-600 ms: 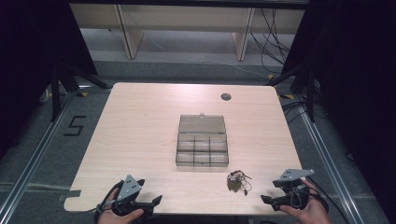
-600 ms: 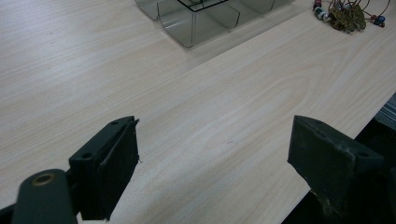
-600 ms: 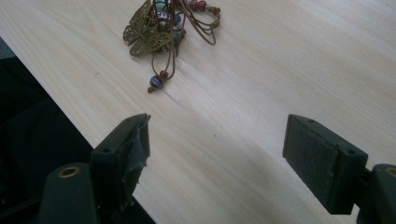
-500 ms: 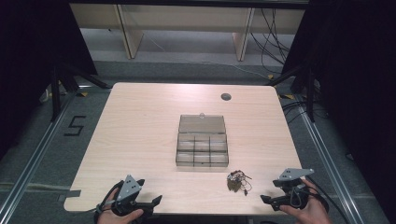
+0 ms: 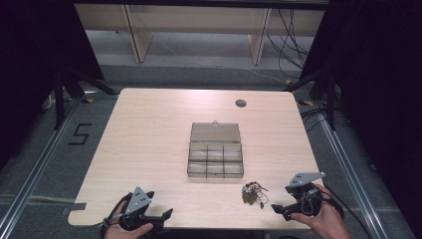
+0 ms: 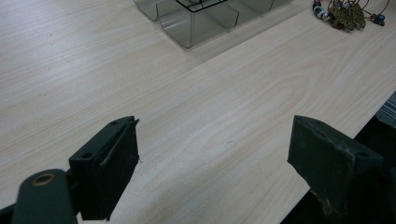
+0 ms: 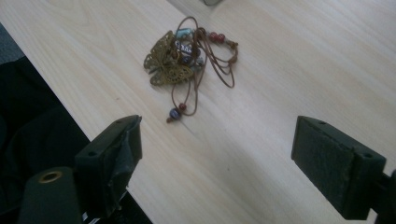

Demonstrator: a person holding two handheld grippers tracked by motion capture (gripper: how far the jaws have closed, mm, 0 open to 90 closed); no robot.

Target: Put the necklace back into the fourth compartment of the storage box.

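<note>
necklace (image 7: 187, 60) lies on the table (image 5: 149, 139) just ahead of the right tool (image 7: 219, 163), whose jaws gape empty.

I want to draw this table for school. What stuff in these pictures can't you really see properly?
- Necklace: too small in the high view to tell its beads; in the left gripper view the top edge cuts it off.
- Clear box: the top edge of the left gripper view cuts it off; what its compartments hold is too small to tell from above.
- Left hand: cut by the high view's bottom edge.
- Right claw: the right gripper view's lower edge cuts its jaw.
</note>
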